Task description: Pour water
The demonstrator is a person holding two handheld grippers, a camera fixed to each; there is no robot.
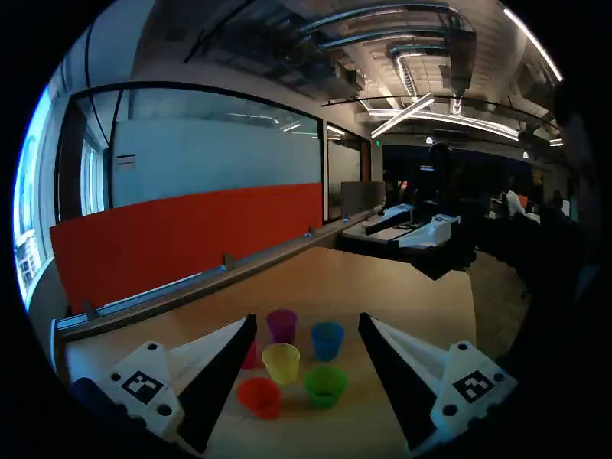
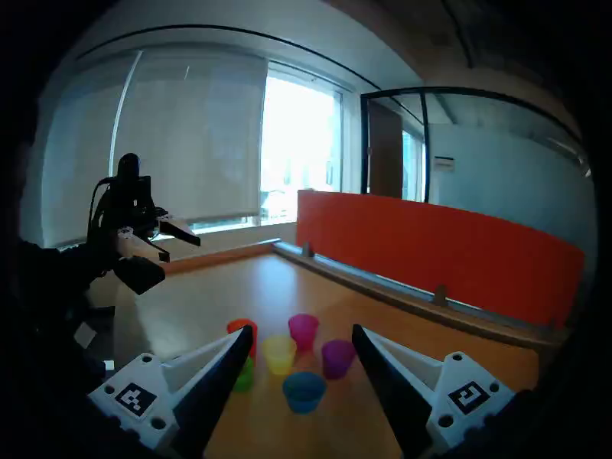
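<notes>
Several small plastic cups stand close together on the wooden table (image 1: 367,283). In the left gripper view I see a purple cup (image 1: 281,324), a blue cup (image 1: 327,340), a yellow cup (image 1: 281,362), a green cup (image 1: 325,385) and a red cup (image 1: 259,396). My left gripper (image 1: 306,317) hangs open above and short of them, holding nothing. In the right gripper view the cluster appears from another side: yellow cup (image 2: 278,353), blue cup (image 2: 304,391), purple cup (image 2: 337,357), pink cup (image 2: 303,330). My right gripper (image 2: 302,329) is open and empty too.
An orange partition (image 1: 183,229) with a metal rail runs along one table edge. Bright windows (image 2: 298,145) lie beyond. The right gripper (image 1: 413,226) shows across the table in the left gripper view; the left gripper (image 2: 145,229), held by a dark-sleeved person, shows in the right gripper view.
</notes>
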